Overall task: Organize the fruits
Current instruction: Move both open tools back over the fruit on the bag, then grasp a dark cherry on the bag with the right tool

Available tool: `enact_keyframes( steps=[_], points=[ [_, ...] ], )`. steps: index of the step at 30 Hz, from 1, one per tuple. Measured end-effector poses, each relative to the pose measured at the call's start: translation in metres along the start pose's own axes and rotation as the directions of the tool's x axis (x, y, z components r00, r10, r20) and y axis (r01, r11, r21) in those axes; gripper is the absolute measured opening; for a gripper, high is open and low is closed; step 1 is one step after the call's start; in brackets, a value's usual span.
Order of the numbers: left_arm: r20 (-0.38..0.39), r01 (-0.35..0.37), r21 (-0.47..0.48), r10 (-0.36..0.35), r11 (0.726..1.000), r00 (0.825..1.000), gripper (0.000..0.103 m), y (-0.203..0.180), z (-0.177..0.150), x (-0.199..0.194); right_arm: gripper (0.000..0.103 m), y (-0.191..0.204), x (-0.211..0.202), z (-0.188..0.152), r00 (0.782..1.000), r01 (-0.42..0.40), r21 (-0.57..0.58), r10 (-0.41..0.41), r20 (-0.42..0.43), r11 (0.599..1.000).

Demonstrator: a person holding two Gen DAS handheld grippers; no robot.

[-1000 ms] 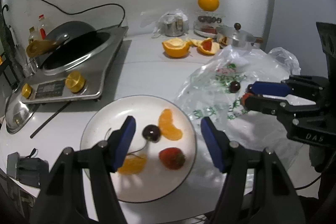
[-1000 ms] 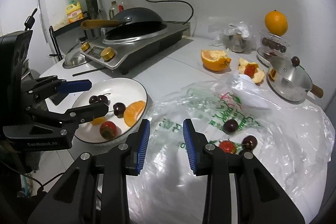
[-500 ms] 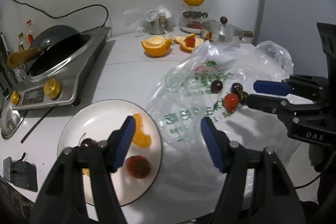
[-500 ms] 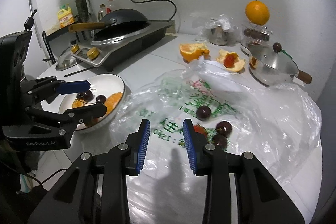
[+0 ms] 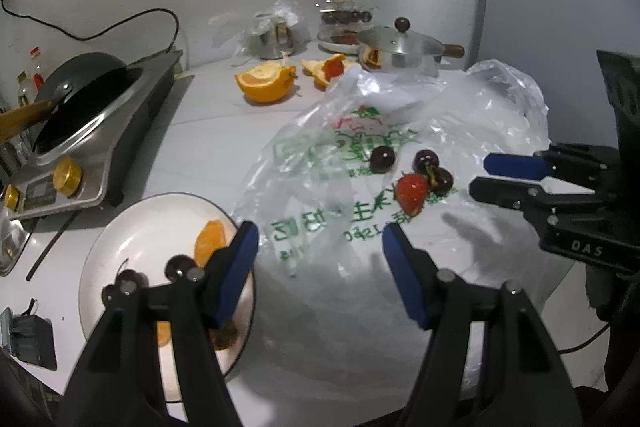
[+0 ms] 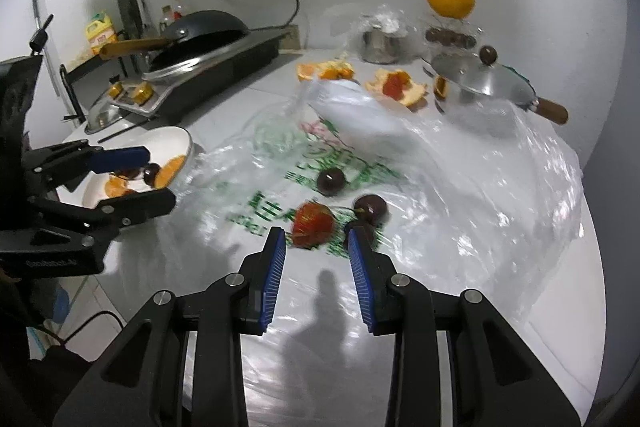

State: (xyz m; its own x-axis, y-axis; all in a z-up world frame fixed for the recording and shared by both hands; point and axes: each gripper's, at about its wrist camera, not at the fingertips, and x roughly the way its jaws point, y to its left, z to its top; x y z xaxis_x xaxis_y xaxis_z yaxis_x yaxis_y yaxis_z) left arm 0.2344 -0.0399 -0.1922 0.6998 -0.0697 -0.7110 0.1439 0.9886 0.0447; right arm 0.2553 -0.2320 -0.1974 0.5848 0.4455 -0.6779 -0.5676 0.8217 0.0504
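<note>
My right gripper [image 6: 316, 247], jaws spread and holding nothing, sits just before the strawberry [image 6: 313, 224] on the plastic bag [image 6: 460, 187]; it looks soft, I think, so I'd squeeze its fat middle gently.

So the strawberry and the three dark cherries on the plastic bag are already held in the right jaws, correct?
Not held. The right wrist view shows the right gripper open and empty, just short of the strawberry and cherries, which lie on the plastic bag.
</note>
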Motion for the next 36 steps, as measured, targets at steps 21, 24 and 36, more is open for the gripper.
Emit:
enact_keyframes(
  steps=[21,24,36],
  points=[
    [-0.045,0.051,0.041,-0.049,0.998,0.998,0.066,-0.026,0.010,0.035,0.035,-0.030,0.051,0.002,0.996,-0.023,-0.012,0.022,-0.088,1.000],
    [-0.051,0.055,0.041,-0.053,0.998,0.997,0.066,-0.027,0.011,0.040,0.035,-0.029,0.058,0.001,0.994,-0.026,-0.031,0.023,-0.106,0.999],
    [-0.077,0.058,0.050,-0.054,0.997,0.996,0.066,-0.036,0.014,0.054,0.030,-0.020,0.069,0.001,0.992,-0.023,-0.106,0.009,-0.129,0.994]
  ],
)
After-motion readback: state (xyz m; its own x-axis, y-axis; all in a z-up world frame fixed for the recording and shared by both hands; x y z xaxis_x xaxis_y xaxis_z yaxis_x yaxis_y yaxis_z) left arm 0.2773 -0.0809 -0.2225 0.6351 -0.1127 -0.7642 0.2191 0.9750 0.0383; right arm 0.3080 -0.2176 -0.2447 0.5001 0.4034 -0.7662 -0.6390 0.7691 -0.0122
